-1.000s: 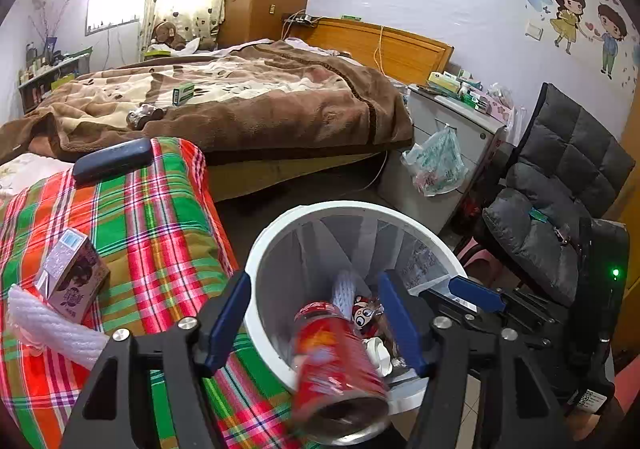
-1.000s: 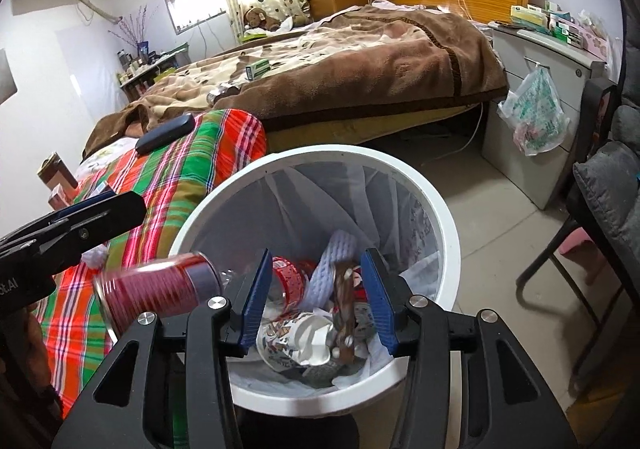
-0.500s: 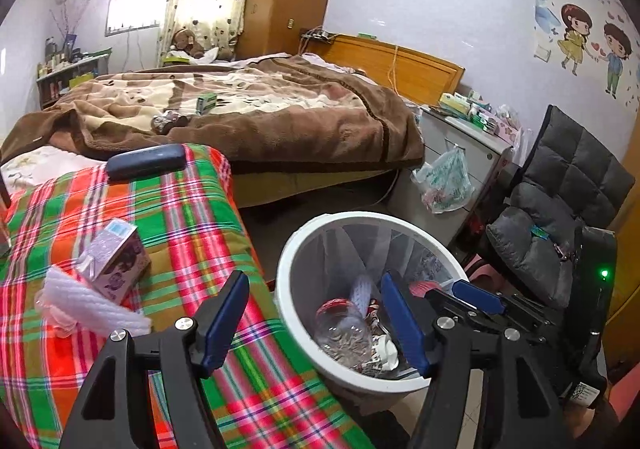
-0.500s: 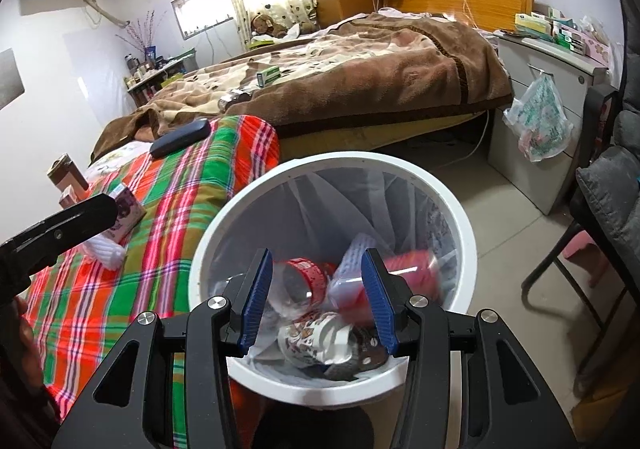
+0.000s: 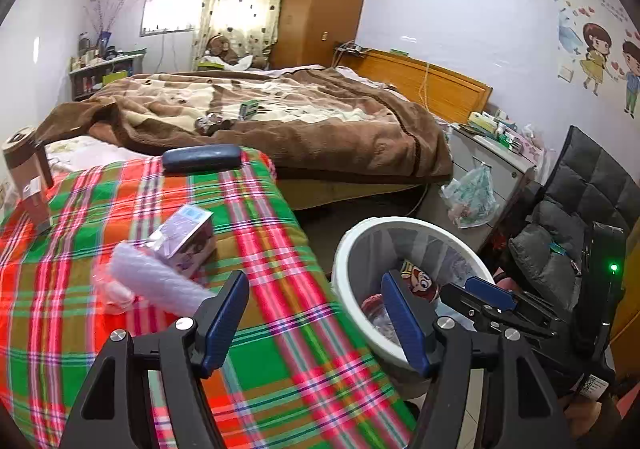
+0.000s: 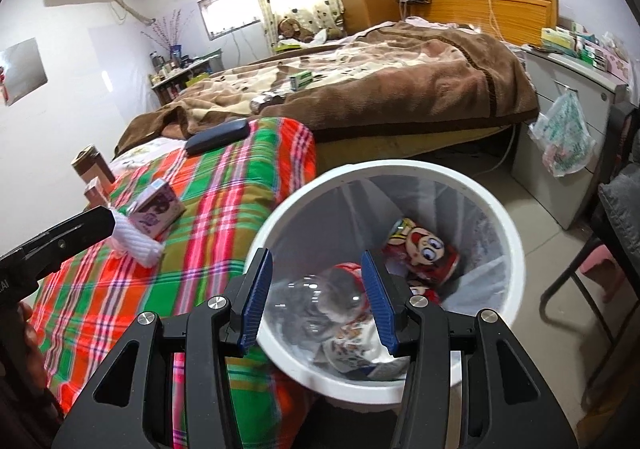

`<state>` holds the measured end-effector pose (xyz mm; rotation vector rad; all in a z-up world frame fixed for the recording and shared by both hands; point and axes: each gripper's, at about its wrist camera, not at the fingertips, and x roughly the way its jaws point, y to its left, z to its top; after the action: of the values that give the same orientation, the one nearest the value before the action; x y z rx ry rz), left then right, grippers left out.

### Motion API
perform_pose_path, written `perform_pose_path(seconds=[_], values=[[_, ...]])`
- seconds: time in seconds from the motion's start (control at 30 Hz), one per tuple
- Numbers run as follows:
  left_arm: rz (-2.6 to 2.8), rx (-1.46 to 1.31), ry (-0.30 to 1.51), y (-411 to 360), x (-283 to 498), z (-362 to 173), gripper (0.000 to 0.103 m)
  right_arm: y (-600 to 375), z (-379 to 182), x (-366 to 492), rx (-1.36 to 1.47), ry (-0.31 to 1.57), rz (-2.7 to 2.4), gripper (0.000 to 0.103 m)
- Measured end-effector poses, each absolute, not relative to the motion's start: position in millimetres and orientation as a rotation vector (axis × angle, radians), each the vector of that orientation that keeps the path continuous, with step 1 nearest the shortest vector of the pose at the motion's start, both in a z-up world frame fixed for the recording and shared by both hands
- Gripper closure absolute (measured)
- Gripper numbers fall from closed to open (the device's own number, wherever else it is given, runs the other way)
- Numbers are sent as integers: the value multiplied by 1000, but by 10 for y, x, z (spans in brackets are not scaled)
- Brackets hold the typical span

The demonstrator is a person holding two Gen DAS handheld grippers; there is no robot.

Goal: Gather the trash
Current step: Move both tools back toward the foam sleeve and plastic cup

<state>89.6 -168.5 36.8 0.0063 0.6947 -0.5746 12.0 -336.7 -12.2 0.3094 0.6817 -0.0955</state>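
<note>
My left gripper hangs open and empty over the plaid cloth. Just ahead of its left finger lies a white bubble-wrap roll, which touches a purple carton. The white lined bin stands to the right of the cloth. My right gripper is open with nothing in it, over the bin's near rim. Inside the bin lie a red can with a cartoon face, a clear plastic bottle and printed wrappers. The roll and carton also show in the right wrist view, beside the left gripper's finger.
A dark case lies at the cloth's far edge, with brown cartons at the far left. The bed with a brown blanket carries a green box and a wrapper. A nightstand with a hanging bag and a grey chair stand right of the bin.
The red can left the left gripper and dropped into the bin. The left gripper then swung left, from over the bin to over the plaid cloth near the roll and carton.
</note>
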Motion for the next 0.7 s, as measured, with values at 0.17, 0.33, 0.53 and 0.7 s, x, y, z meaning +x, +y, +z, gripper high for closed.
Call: perform_pose_path(seconds=[0.17, 0.33, 0.53, 0.7], values=[[-539, -11, 684, -1453, 867, 376, 35, -3219, -115, 177, 288, 681, -54, 55], [-482, -30, 680, -1172, 885, 359, 35, -3073, -128, 273, 273, 690, -10, 51], [-370, -64, 692, -706, 949, 291, 35, -2849, -173, 415, 249, 718, 51, 51], [-308, -89, 706, -395, 1021, 228, 35, -2644, -188, 504, 212, 741, 101, 50]])
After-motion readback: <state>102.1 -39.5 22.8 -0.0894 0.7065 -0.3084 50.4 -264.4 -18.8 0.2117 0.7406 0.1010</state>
